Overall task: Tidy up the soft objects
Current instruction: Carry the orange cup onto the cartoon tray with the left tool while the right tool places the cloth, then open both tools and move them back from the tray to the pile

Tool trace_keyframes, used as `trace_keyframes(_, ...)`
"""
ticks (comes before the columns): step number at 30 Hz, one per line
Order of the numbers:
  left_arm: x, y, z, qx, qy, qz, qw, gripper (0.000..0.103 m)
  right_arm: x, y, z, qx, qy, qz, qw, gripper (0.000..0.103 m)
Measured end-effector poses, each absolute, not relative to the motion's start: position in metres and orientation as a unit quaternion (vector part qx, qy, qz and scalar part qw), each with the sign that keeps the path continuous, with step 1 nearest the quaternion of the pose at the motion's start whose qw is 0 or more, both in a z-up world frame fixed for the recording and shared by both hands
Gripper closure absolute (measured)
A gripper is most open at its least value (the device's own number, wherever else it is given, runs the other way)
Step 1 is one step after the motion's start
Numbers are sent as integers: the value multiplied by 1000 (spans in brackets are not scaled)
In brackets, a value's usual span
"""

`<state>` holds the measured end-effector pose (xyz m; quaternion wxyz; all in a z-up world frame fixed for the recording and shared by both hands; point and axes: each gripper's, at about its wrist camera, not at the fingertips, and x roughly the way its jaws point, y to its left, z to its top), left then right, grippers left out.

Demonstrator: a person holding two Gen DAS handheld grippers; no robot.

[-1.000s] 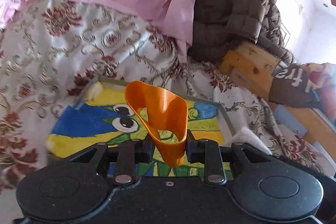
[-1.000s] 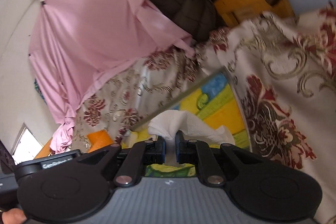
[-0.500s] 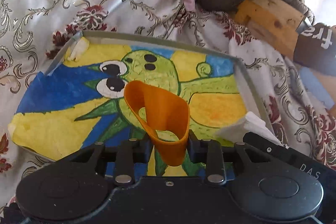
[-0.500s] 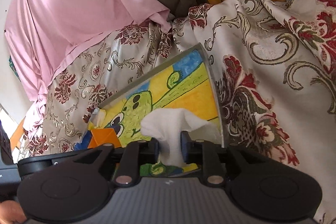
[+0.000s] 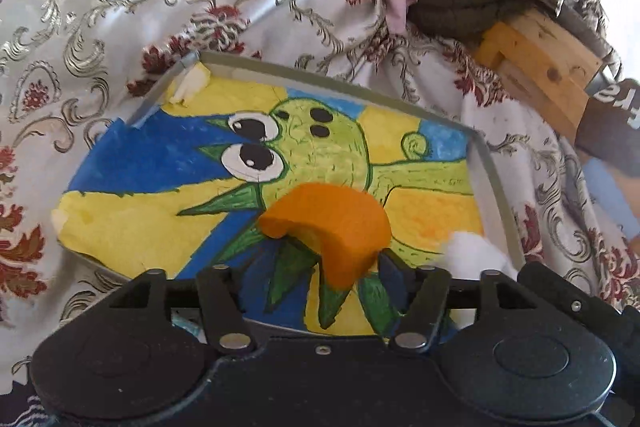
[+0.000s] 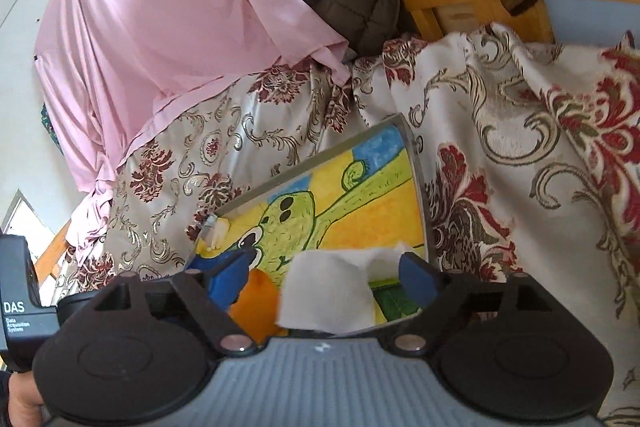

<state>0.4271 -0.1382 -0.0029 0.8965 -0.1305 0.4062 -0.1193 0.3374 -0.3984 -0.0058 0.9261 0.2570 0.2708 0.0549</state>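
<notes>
Both grippers stand with fingers spread wide. The orange sponge (image 5: pixel 332 223) lies loose between the left gripper (image 5: pixel 316 267) fingers on the painted tray (image 5: pixel 486 163) (cartoon-patterned); the white cloth (image 6: pixel 332 287) sits between the right gripper (image 6: pixel 324 275) fingers.

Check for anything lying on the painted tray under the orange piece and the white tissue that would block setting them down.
Nothing visible does. The orange piece and white tissue sit between open jaws right over the painted tray. Its only other content is a small white scrap in the far left corner.
</notes>
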Motion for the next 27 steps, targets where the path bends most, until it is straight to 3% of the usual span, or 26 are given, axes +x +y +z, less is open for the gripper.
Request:
trace_keyframes(9, 381, -129, 27, -130, 354, -111, 919, 23, 291, -395, 19, 223, 235, 32, 946, 1)
trace_keyframes(19, 287, -116, 61, -120, 270, -114, 948, 2, 218, -378, 45, 175, 186, 34, 966, 0)
trace_keyframes(27, 215, -105, 68, -115, 242, -117, 956, 1, 160, -360, 50, 136, 177, 7, 975, 0)
